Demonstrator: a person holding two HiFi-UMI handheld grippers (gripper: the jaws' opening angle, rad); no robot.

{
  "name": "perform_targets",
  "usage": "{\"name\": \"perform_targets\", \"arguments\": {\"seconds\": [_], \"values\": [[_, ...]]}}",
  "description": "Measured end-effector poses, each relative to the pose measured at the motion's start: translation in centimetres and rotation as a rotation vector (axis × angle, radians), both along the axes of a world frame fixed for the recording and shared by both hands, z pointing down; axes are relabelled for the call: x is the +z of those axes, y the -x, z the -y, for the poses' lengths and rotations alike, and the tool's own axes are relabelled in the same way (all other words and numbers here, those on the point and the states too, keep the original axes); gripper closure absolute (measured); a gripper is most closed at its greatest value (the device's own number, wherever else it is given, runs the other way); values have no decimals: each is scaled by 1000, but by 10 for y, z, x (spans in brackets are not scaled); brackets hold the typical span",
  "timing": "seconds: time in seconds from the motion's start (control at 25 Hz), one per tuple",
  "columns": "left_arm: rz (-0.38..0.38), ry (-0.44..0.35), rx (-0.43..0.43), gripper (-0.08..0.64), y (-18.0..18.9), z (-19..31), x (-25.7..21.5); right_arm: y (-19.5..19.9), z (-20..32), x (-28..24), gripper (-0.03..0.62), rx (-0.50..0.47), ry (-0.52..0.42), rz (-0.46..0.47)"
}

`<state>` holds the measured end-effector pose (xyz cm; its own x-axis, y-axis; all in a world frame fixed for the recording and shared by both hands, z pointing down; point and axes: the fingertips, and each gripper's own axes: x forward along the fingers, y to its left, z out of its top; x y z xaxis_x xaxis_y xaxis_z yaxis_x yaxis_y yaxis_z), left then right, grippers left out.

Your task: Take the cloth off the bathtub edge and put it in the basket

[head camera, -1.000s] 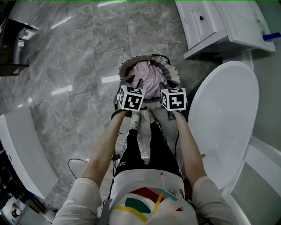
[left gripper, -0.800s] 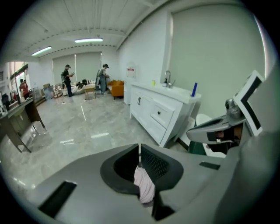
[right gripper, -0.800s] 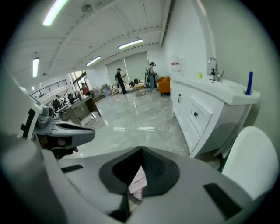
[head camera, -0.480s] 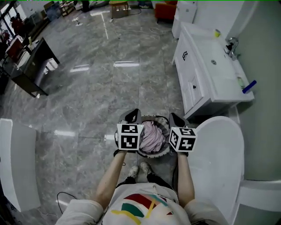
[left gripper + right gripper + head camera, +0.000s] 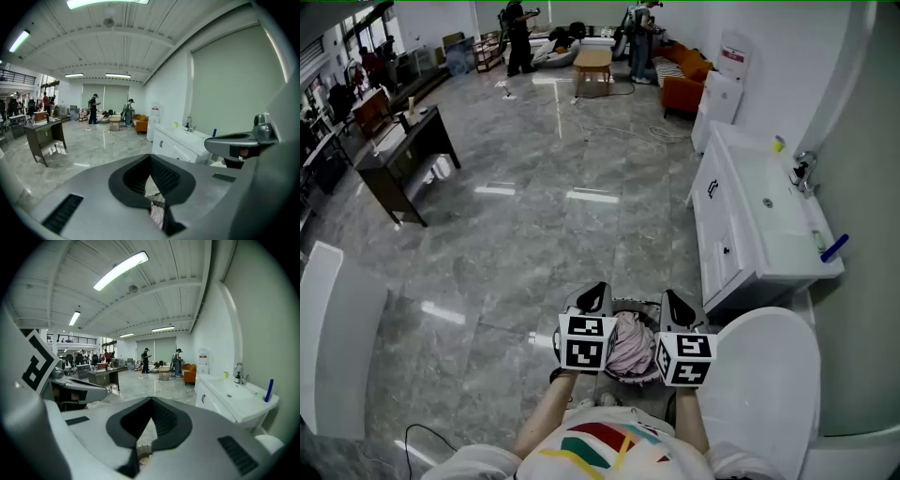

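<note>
Cloth (image 5: 628,345) lies bunched in basket (image 5: 639,304) on the floor, just beside bathtub (image 5: 769,375). Left gripper (image 5: 594,296) and right gripper (image 5: 677,306) are both closed with nothing between the jaws, held above the basket. Risk: cloth looks heaped near the rim and might spill if a foot bumps the basket.

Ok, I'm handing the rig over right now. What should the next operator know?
Grippers: left gripper shut and empty; right gripper shut and empty. Both are held up over the basket.
Things: the pink cloth lies in the basket, which stands on the floor beside the tub.
Done: cloth off the tub edge and in the basket.
Left: nothing that I can see. No cloth shows on the part of the tub in view.
</note>
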<state>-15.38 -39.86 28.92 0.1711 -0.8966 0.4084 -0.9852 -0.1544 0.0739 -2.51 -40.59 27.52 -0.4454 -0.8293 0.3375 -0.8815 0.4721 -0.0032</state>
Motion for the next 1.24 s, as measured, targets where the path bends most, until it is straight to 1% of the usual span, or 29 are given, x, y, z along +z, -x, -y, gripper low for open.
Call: {"name": "perform_targets", "arguments": {"seconds": [0.24,0.48,0.72,1.04,1.24], "values": [[12,-35,16,541,-3,-10,-11,5,-7,-8,580,-16,-18,14],[11,-66,4,541,2,-12,-23,7,-9,-13,580,-17,-42,-6],[7,-71,-8,541,6,-15,-24,8,-13,-10,580,-41,-48,-11],[-19,-82,-37,541,23,-21,-27,7,-17,-9,580,-21,-60,-37],[-34,-88,-62,541,29,-22,-28,6,-19,-7,580,-28,-62,-45]]}}
